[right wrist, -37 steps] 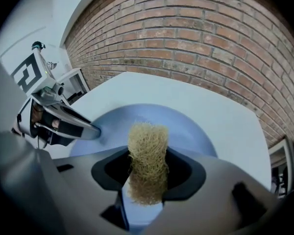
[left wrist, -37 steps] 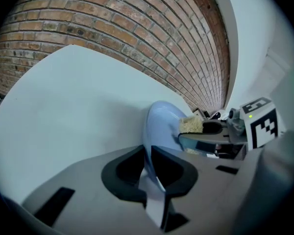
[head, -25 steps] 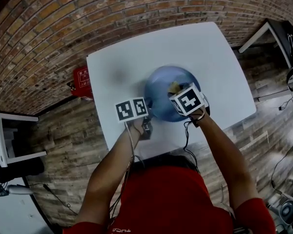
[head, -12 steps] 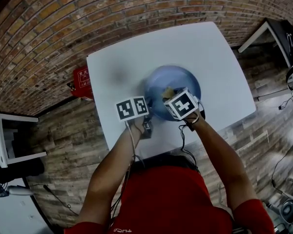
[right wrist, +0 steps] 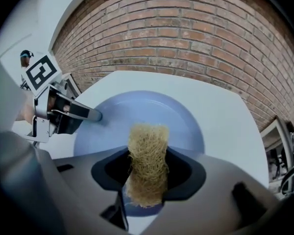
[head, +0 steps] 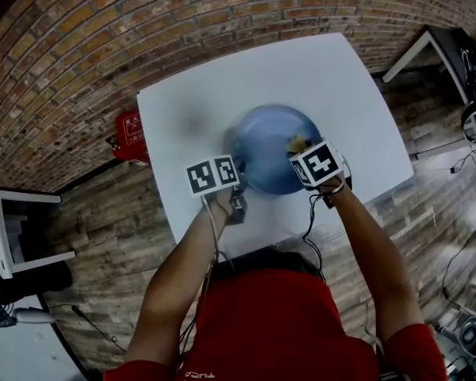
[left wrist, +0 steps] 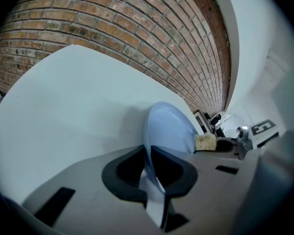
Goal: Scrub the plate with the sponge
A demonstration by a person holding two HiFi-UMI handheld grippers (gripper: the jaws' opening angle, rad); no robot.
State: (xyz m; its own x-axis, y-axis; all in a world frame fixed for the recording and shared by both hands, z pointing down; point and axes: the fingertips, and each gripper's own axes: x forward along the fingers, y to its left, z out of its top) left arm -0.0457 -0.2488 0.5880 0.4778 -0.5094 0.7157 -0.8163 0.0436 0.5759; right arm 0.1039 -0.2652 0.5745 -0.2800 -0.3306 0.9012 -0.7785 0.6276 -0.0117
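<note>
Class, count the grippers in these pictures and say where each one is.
2. The left gripper clamps the left rim of the blue plate; the right gripper holds the sponge at the plate's right side. None seems hidden.

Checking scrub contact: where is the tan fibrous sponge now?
The tan fibrous sponge is clamped in the right gripper, over the round blue plate's right part in the head view.
</note>
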